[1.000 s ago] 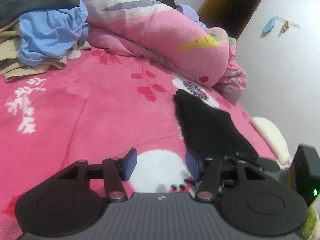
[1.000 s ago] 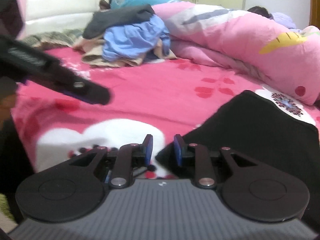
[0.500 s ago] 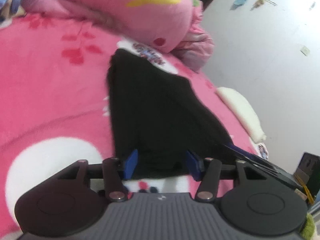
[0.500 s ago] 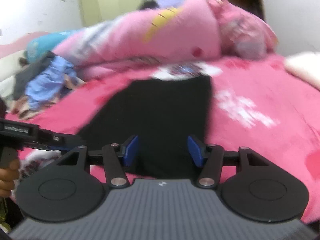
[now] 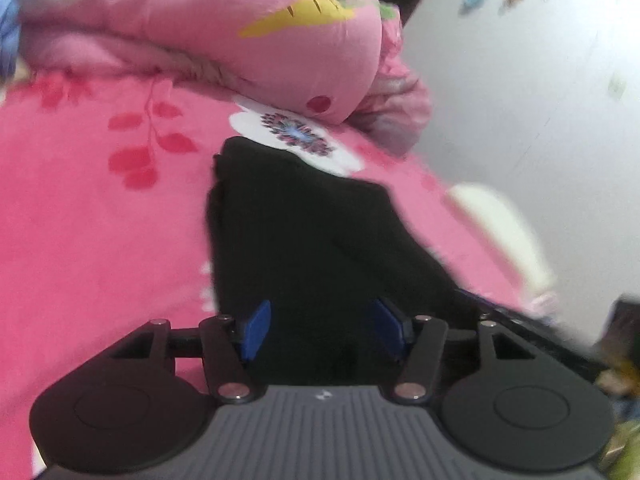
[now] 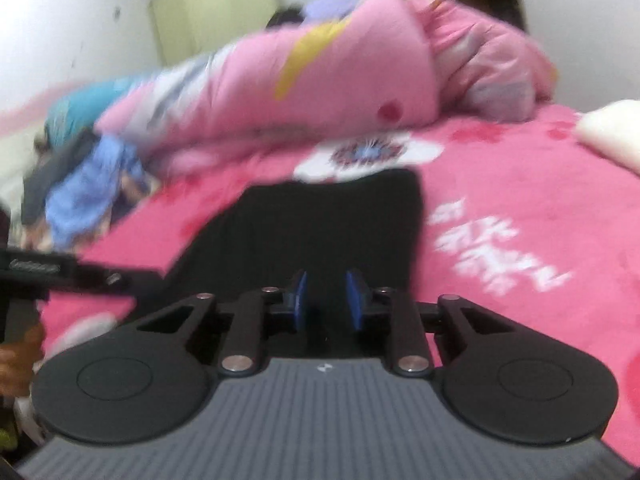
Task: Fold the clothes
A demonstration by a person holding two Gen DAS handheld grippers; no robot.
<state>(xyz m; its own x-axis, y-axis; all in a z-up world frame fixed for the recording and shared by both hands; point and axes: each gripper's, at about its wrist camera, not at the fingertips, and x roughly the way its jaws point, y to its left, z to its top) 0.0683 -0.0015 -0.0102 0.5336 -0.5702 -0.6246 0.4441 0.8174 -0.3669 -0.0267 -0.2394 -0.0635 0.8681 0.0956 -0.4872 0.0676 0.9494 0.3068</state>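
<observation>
A black garment (image 5: 304, 232) lies flat on the pink bed cover (image 5: 80, 220), its far end near a white flower print. My left gripper (image 5: 323, 334) is open and sits low over the garment's near edge, with black cloth showing between its blue pads (image 5: 256, 336). In the right wrist view the same garment (image 6: 332, 232) runs away from my right gripper (image 6: 327, 300). That gripper's pads (image 6: 300, 300) stand a narrow gap apart over the near hem. Nothing is visibly pinched. Both views are blurred.
A rolled pink duvet (image 5: 240, 40) lies across the bed behind the garment. A heap of blue and dark clothes (image 6: 92, 196) sits at the far left. A cream pillow (image 6: 612, 132) lies by the wall. The other gripper (image 6: 40, 276) and a hand (image 6: 16, 360) show at left.
Both grippers swung from the open bed to the black garment's near edge. The right fingers spread wide half a second ago and have narrowed again. The left stayed open.
</observation>
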